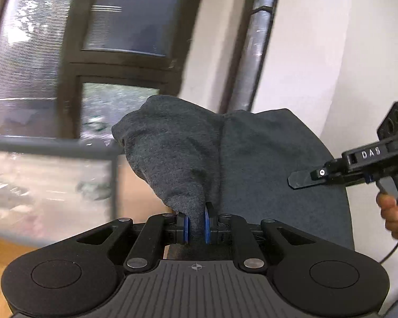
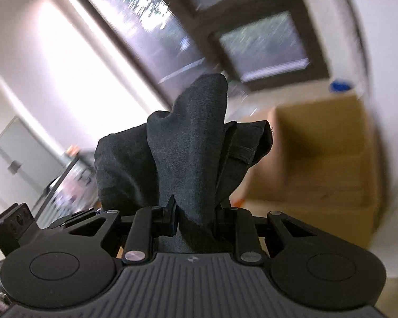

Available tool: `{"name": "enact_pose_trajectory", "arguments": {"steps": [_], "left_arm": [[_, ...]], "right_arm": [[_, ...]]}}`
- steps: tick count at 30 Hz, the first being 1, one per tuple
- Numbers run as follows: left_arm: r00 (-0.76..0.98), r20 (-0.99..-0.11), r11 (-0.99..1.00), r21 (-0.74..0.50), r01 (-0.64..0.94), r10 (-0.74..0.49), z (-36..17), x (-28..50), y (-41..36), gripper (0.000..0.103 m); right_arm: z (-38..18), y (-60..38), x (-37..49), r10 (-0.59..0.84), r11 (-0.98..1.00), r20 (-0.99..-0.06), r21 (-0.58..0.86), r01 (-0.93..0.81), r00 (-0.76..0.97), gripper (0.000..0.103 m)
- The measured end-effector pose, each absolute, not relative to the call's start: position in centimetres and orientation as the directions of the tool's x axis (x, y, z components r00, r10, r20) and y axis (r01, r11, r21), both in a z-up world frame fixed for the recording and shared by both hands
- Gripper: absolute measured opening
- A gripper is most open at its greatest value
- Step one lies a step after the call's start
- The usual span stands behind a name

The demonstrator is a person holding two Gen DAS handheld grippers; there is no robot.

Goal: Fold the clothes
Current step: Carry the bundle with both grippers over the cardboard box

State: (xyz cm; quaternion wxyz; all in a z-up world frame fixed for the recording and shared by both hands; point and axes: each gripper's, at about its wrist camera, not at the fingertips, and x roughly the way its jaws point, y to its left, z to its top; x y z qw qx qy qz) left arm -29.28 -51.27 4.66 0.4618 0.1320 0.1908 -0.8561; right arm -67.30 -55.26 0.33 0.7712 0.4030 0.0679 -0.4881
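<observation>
Dark grey fleece garment (image 1: 188, 156) held aloft against window (image 1: 124, 13) and white wall, pinched at two places: bunched between the blue pads of the left gripper (image 1: 196, 225), and gathered thick in the right gripper (image 2: 196, 220), both clamped on cloth. Seen from the left wrist, right gripper out at the side in a hand (image 1: 393, 212), a broad panel of the garment stretched between the two. Blur across both views, suggesting fast movement. Likely trouble: a thin pinch slipping from the left pads under a hard shake or pull, dropping one end; or the wad in the right jaws hiding layers, so that a fold made from here could trap creases or set crooked. Cardboard box (image 2: 318, 164) open at right of the right-wrist view, inside in shadow, contents not made out. Clear plastic bin (image 1: 47, 182) beside the left gripper, blurred, contents indistinct. No table surface clearly in view beneath the garment.
</observation>
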Motion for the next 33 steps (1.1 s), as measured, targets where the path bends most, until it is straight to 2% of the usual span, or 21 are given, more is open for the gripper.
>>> {"name": "enact_pose_trajectory", "arguments": {"steps": [6, 11, 14, 18, 28, 33], "left_arm": [[-0.552, -0.347, -0.529, -0.169, 0.832, -0.758, 5.7, -36.5, -58.8, 0.013], [-0.535, -0.368, -0.526, -0.135, 0.84, -0.76, 3.6, -41.3, -65.4, 0.013], [-0.509, -0.417, -0.503, -0.135, 0.854, -0.753, 1.5, -42.8, -69.0, 0.013], [-0.466, -0.525, -0.46, -0.151, 0.875, -0.713, -2.3, -44.0, -73.4, 0.012], [-0.352, -0.785, -0.392, -0.152, 0.907, -0.509, -11.2, -45.9, -79.0, 0.012], [-0.316, -0.834, -0.437, -0.101, 0.894, -0.452, -12.8, -47.2, -79.5, 0.012]], "right_arm": [[0.6, -59.5, -71.2, -0.788, 0.135, -0.474, 0.491, 0.861, 0.394, 0.025], [0.3, -63.5, -74.1, -0.841, 0.076, -0.455, 0.436, 0.897, 0.293, 0.025], [-1.8, -67.2, -74.3, -0.831, 0.053, -0.495, 0.387, 0.921, 0.256, 0.025], [-5.6, -72.4, -73.4, -0.782, 0.031, -0.579, 0.334, 0.942, 0.231, 0.025], [-16.5, -80.7, -72.1, -0.548, -0.022, -0.798, 0.314, 0.949, 0.251, 0.025], [-20.0, -81.4, -72.0, -0.446, -0.041, -0.853, 0.321, 0.946, 0.27, 0.025]]}}
